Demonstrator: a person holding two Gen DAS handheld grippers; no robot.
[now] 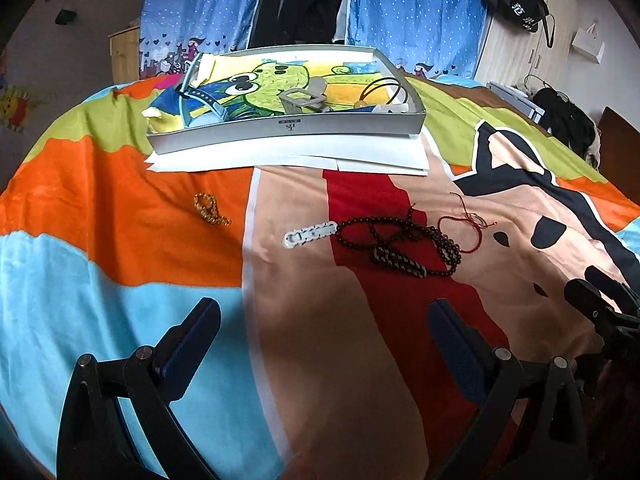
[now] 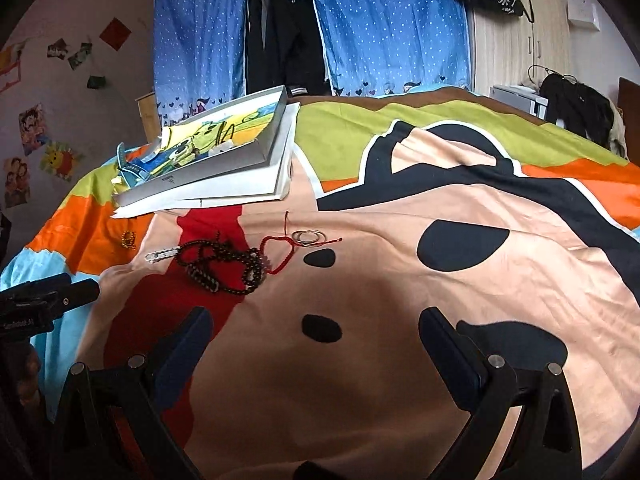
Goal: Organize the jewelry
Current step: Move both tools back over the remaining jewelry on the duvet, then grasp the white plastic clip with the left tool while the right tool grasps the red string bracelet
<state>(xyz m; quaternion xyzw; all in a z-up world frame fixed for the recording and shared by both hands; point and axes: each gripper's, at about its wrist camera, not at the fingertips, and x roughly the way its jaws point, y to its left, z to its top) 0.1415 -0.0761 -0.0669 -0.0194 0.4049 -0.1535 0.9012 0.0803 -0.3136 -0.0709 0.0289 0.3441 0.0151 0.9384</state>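
Jewelry's spread across the bed here: a dark bead necklace (image 1: 404, 240) lies in a tangled loop on the red stripe of the bedspread (image 1: 120, 240), and a white bracelet (image 1: 310, 233) sits touching its left end. A red string bracelet (image 1: 460, 228) lies just right of the beads, overlapping them, and from my right-hand view two thin silver rings (image 2: 307, 237) rest against that red string. Off on the orange patch, well apart from the rest, there's a small amber bead bracelet (image 1: 208, 210). Beyond all of it sits the gray tray (image 1: 288, 128), resting on white paper sheets (image 1: 288, 160), lined with a bright cartoon drawing and already holding a blue strap (image 1: 200, 98), a gray square piece and a brown loop. My left hand-held gripper (image 1: 324, 332) hovers low over the bedspread, jaws spread wide, nothing between them. My right hand-held gripper (image 2: 316, 332) hangs beside it, jaws equally wide apart and empty, over the peach patch near a black spot. Blue dotted curtains (image 2: 380, 28) hang behind the bed.
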